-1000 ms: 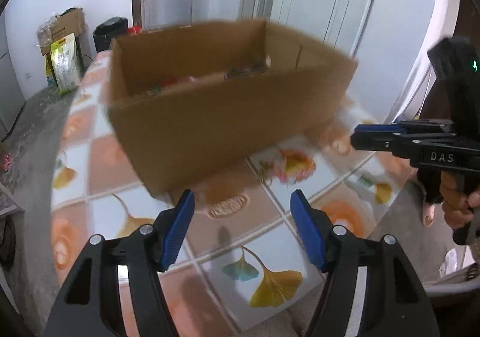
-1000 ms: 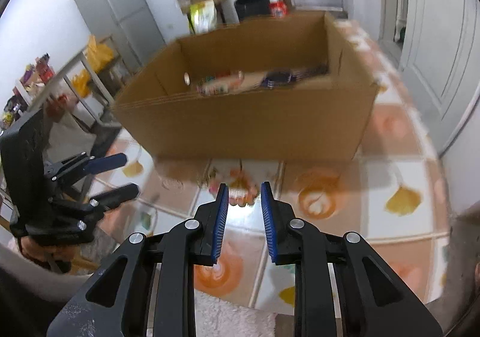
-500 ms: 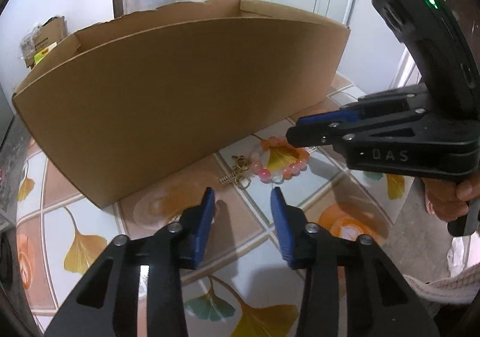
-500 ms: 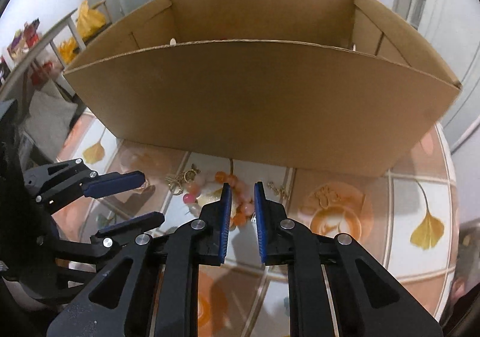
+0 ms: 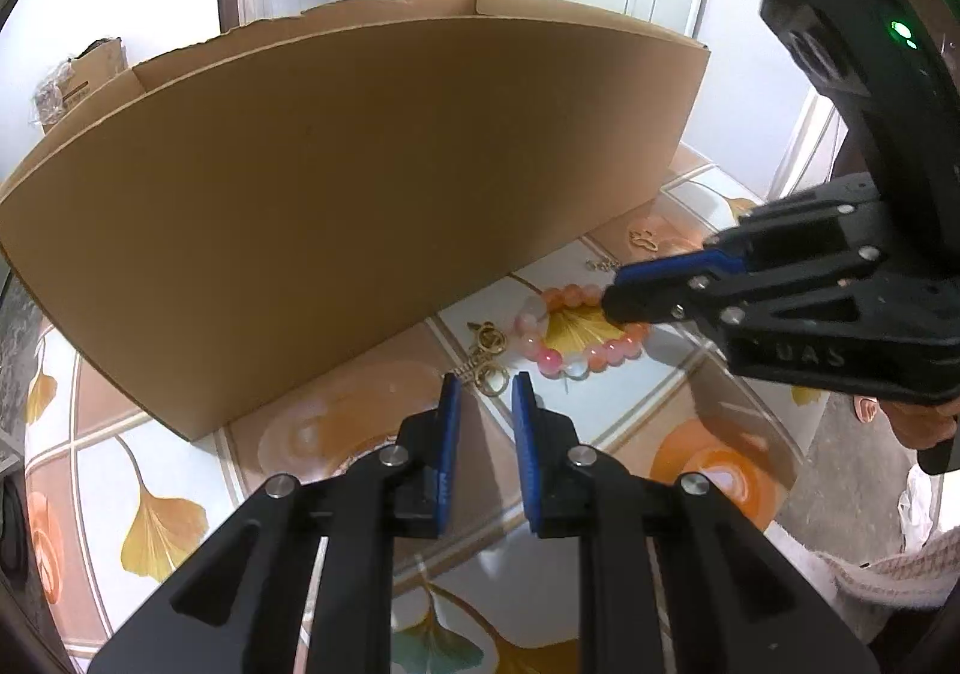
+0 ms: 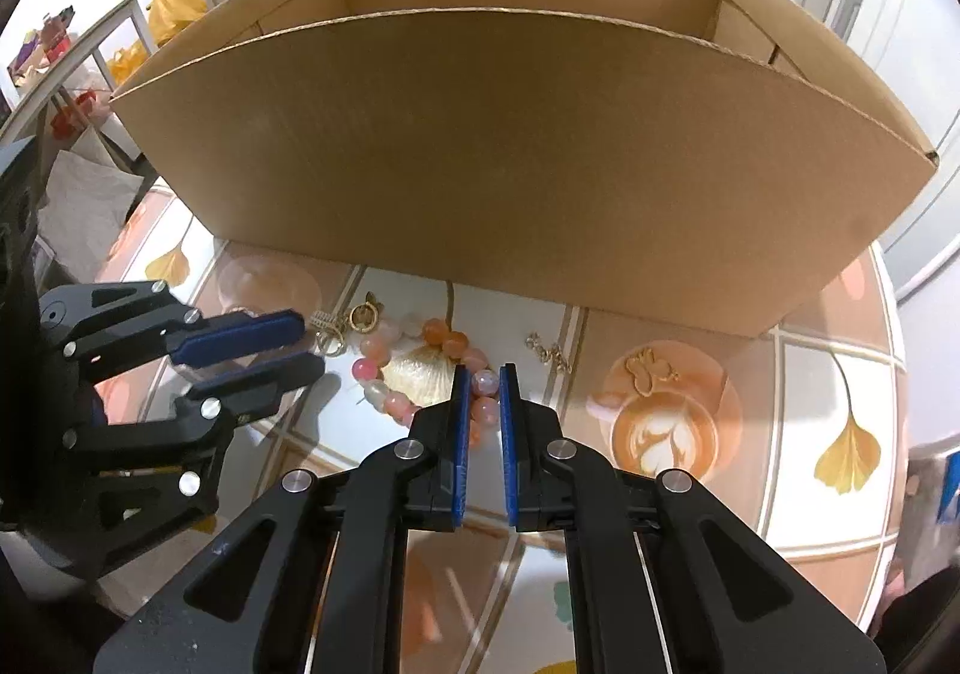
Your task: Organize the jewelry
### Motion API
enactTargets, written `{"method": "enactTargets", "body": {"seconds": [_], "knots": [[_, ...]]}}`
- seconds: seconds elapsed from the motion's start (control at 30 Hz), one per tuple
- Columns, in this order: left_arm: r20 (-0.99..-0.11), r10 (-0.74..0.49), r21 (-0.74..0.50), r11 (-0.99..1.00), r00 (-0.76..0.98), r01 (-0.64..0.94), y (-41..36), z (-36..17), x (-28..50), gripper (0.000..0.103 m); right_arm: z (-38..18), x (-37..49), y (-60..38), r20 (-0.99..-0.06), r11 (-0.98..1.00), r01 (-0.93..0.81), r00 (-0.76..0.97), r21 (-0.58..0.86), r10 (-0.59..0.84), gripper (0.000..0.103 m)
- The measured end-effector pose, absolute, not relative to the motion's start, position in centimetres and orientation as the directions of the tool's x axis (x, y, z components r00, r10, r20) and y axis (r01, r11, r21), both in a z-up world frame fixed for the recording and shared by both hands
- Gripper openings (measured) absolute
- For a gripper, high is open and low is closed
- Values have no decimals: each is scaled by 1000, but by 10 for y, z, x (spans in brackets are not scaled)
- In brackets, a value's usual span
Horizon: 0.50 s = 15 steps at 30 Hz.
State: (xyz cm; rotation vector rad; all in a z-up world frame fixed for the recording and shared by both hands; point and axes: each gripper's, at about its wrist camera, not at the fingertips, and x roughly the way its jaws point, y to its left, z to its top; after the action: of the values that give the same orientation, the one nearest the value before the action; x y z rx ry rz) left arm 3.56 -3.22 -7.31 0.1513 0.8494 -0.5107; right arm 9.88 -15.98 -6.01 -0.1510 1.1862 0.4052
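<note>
A pink and orange bead bracelet lies on the tiled table before a large cardboard box; it also shows in the left wrist view. My right gripper is narrowly open, its fingertips on either side of the bracelet's near beads. A gold keyring charm lies left of the bracelet, just beyond my left gripper, which is narrowly open and empty. A thin gold chain and a gold butterfly charm lie to the right.
The box fills the far side of the table and hides its own contents. The table edge curves close on the right. A fridge, shelves and bags stand in the room behind.
Both grippers came down and forward to the jewelry in front of the box. The left gripper's jaws narrowed a lot; the right gripper's tips now straddle the bracelet beads.
</note>
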Motion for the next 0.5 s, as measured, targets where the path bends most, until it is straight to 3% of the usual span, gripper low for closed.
{"method": "enactTargets", "body": {"seconds": [0.5], "knots": [[-755, -339, -19, 867, 561, 498, -31, -68, 29, 17, -51, 58, -165, -922, 898, -414, 271, 147, 276, 7]]}}
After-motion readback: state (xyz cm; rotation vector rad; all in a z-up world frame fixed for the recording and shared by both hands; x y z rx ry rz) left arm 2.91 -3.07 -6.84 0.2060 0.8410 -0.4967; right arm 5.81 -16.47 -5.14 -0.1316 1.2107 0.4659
